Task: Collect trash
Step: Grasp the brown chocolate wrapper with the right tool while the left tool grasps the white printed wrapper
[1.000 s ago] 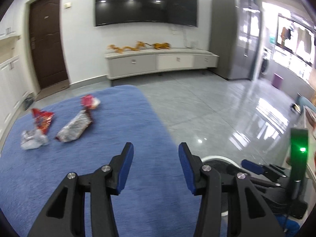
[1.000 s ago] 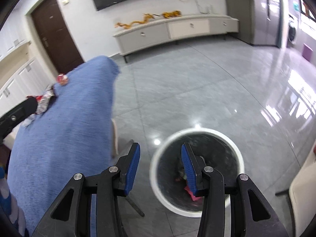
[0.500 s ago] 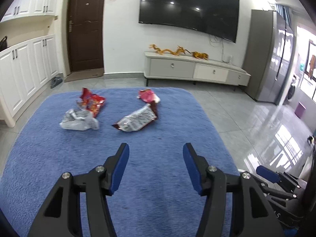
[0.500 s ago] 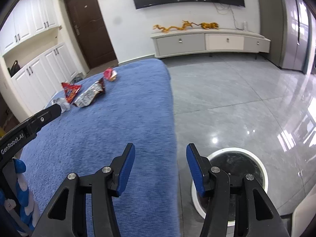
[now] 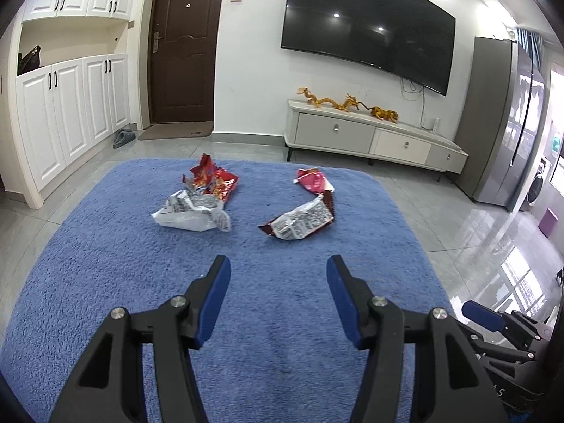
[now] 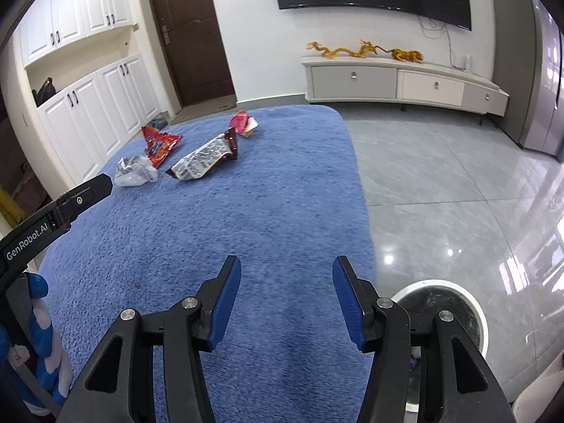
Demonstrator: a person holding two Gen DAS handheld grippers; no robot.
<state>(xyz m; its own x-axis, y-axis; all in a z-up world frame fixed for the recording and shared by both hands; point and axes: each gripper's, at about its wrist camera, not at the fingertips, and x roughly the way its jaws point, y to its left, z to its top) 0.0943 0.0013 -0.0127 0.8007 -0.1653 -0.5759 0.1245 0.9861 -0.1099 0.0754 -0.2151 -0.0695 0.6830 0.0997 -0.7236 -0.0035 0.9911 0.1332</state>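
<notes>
Both grippers swung from trash bin back toward blue-covered table; left gripper and right gripper spread, empty. Four wrappers remain near far edge; brown-silver wrapper nearest.

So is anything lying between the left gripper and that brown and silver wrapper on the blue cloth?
Nothing visible does. Only bare blue cloth lies between the open left gripper and the brown and silver wrapper; the other wrappers sit off to the side or farther back.

R gripper spread over blue cloth, 4 wrappers ahead, bin on right
</notes>
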